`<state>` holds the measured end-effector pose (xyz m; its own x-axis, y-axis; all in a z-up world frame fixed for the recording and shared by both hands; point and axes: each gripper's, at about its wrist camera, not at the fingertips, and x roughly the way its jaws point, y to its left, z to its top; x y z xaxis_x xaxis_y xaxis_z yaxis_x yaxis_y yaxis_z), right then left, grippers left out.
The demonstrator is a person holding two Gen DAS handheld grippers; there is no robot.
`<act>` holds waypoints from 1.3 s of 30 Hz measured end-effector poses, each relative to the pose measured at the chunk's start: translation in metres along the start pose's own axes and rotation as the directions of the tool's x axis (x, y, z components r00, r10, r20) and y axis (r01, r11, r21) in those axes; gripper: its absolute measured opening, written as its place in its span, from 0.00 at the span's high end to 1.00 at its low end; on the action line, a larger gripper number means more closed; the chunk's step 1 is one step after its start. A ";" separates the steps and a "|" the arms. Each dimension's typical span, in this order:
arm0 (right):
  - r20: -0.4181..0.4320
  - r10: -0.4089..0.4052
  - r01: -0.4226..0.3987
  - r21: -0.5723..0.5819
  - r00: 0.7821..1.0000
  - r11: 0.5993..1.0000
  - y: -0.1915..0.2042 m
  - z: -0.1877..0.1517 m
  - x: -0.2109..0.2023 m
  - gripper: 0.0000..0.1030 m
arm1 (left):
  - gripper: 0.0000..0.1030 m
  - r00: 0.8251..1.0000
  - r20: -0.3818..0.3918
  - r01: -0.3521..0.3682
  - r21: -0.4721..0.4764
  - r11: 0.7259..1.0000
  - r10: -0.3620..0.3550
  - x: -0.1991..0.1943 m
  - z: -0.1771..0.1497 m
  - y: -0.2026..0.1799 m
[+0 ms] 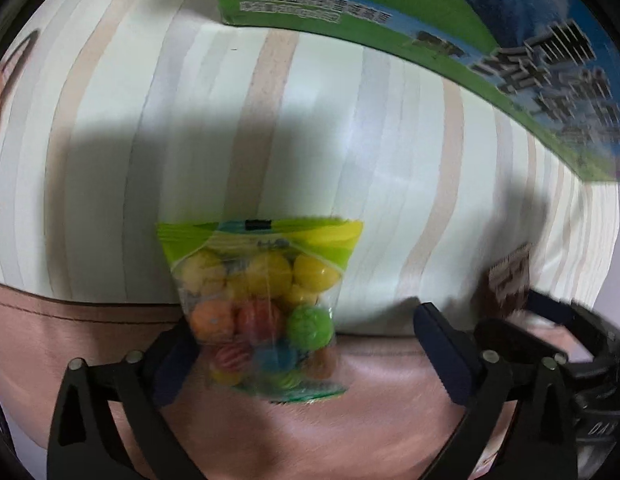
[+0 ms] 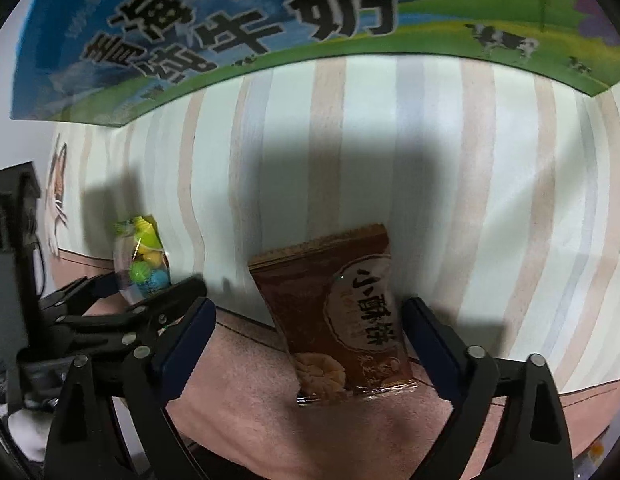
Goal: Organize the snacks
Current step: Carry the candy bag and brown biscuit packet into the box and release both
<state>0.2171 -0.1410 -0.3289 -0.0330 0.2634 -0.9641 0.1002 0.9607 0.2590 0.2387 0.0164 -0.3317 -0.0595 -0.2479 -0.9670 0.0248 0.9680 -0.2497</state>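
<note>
Left claw: jaws spread wide, gripping nothing. The candy bag sits between its fingers, hard against the left pad and well clear of the right one; whether the left pad actually touches the film cannot be told through the blur.

Candy bag: small clear pouch with a green top band, filled with hard coloured balls. Judged light, crinkly and slippery; the contents shift rather than crush. Best hold is across the flat sealed band or the lower body, squeezed gently so the balls do not roll out of the pinch. It lies at the near edge of the striped cloth, its lower end over the pink surface.

Right claw: jaws likewise apart, empty. The biscuit pack sits between the fingers, nearer the right pad, tilted with its top leaning right.

Biscuit pack: brown foil sachet, flat, light, smooth. Contents judged brittle; grip the sides lightly, or take the crimped end seam.

Beyond both claws: the milk carton, large printed box, well past the packs on the striped cloth. Judged the likely container, though its opening is not visible.
</note>
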 end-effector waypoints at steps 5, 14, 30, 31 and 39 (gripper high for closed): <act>0.053 -0.062 0.062 -0.012 0.997 0.998 -0.002 -0.015 -0.008 0.41 | 0.00 1.000 0.009 -0.021 -0.048 0.999 0.022 0.001 -0.002 0.009; 0.051 -0.115 0.117 -0.026 0.992 0.993 -0.004 -0.052 -0.014 0.41 | 0.37 0.991 0.097 -0.086 -0.027 0.996 0.088 -0.020 -0.027 0.012; 0.091 -0.211 0.217 -0.057 0.973 0.975 0.043 -0.071 0.017 0.43 | 0.50 0.960 0.159 -0.247 0.091 0.965 0.231 -0.017 -0.076 -0.018; 0.103 -0.196 0.202 -0.045 0.975 0.978 0.044 -0.074 0.015 0.43 | 0.50 0.959 0.161 -0.249 0.091 0.964 0.232 -0.018 -0.077 -0.020; 0.160 -0.119 0.122 -0.009 0.980 0.992 0.029 -0.083 -0.029 0.44 | 0.52 0.963 0.185 -0.219 0.106 0.970 0.197 -0.039 -0.079 -0.044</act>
<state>0.1384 -0.1133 -0.2889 0.1148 0.1293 -0.9849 0.0863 0.9864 0.1396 0.1606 -0.0139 -0.2789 0.1322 -0.0549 -0.9897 0.1429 0.9891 -0.0358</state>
